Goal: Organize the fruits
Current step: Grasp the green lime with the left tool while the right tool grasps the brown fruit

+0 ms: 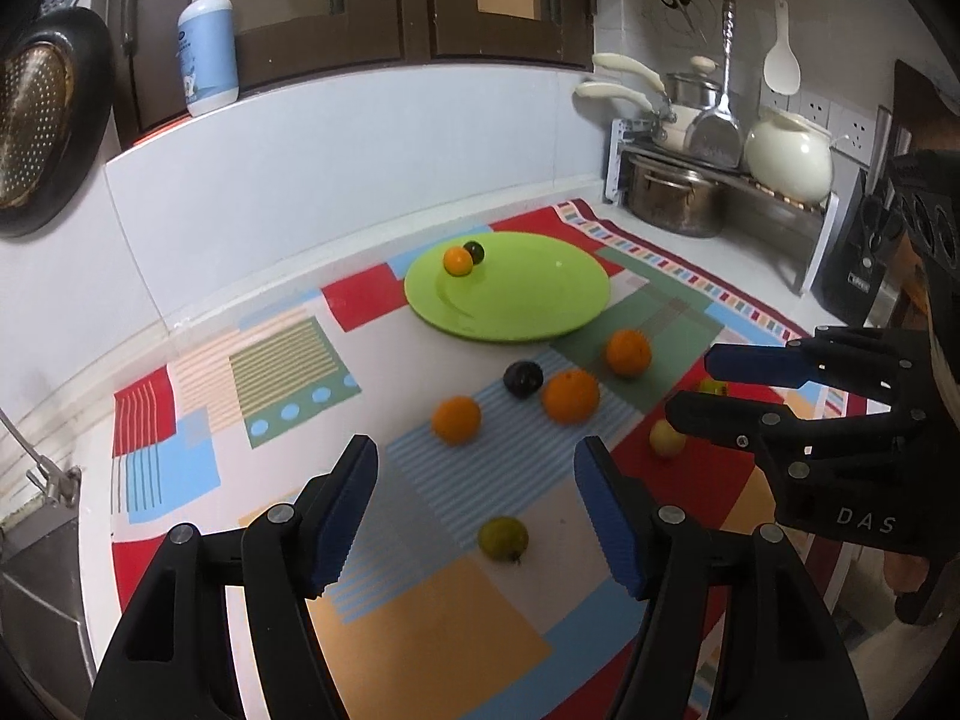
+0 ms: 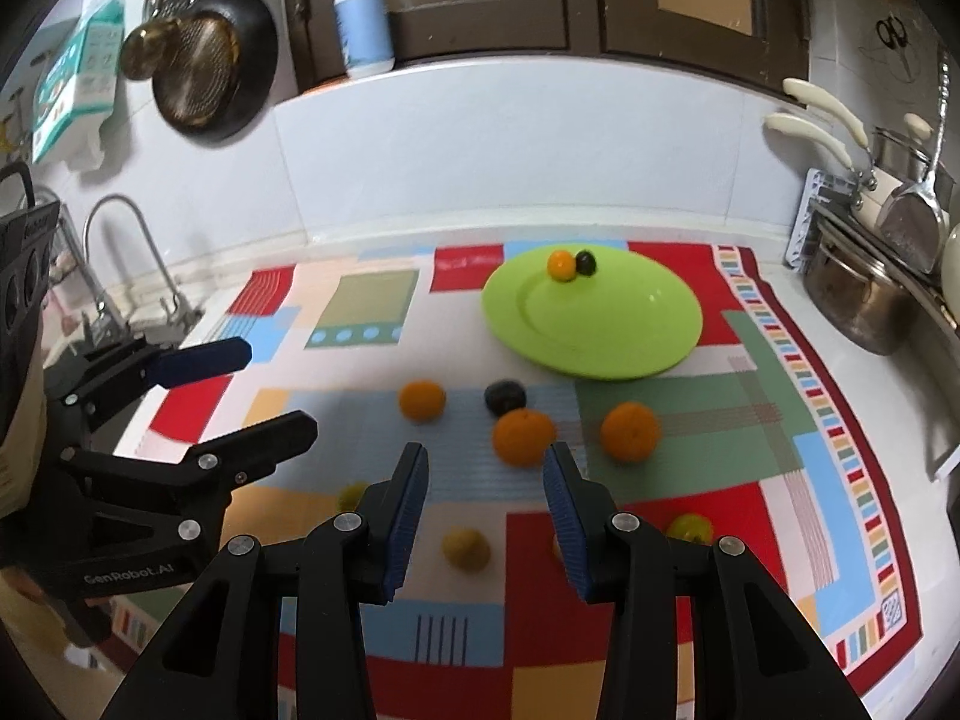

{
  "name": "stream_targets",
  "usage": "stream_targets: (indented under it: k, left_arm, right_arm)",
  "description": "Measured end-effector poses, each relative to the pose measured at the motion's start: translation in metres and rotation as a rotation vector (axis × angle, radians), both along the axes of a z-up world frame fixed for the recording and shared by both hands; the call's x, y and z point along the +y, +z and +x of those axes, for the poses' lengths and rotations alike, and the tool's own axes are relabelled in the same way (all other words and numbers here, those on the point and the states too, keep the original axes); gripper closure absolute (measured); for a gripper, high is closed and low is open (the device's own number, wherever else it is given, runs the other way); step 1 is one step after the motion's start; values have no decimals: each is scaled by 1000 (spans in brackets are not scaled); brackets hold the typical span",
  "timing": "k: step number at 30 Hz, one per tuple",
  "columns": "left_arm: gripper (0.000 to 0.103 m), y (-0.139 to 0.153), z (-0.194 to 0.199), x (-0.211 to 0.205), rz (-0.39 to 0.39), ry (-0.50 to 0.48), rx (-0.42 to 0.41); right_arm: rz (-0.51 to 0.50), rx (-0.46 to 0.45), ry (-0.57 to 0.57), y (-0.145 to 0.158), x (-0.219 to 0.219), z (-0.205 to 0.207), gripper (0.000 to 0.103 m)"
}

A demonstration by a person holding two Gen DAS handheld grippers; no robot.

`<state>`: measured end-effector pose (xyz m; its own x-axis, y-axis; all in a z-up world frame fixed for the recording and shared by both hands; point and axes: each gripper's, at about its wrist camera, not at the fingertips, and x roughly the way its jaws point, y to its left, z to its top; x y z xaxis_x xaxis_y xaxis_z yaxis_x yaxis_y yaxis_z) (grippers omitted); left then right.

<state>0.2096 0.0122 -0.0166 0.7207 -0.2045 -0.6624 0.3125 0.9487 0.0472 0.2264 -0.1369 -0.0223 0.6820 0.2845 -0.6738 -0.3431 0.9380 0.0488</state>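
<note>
A green plate (image 1: pixel 528 306) (image 2: pixel 612 330) sits at the back of a patterned mat and holds a small orange fruit (image 1: pixel 457 261) (image 2: pixel 561 264) touching a dark fruit (image 1: pixel 475 251) (image 2: pixel 585 263). On the mat lie three oranges (image 1: pixel 456 419) (image 1: pixel 570 396) (image 1: pixel 628 351), a dark fruit (image 1: pixel 522 378) (image 2: pixel 504 397) and several small yellow-green fruits (image 1: pixel 503 537) (image 2: pixel 465 548). My left gripper (image 1: pixel 477 468) is open and empty above the mat. My right gripper (image 2: pixel 487 480) is open and empty, and also shows in the left wrist view (image 1: pixel 690 381).
A rack with pots and a white kettle (image 1: pixel 787 151) stands at the back right. A soap bottle (image 1: pixel 207 39) stands on the ledge. A pan (image 2: pixel 210 63) hangs on the wall. A sink tap (image 2: pixel 120 252) is at the left.
</note>
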Motion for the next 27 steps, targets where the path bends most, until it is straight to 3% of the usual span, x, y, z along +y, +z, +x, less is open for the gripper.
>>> stream_targets:
  k: [15,27]
  left_arm:
    - [36,-36,-11,0,44,-43,15]
    - [39,-65,3,-3,48,-77,93]
  right_arm:
    - [-63,37,41,-34,10,-13,62]
    - [-44,141,56,-63,10,3,62]
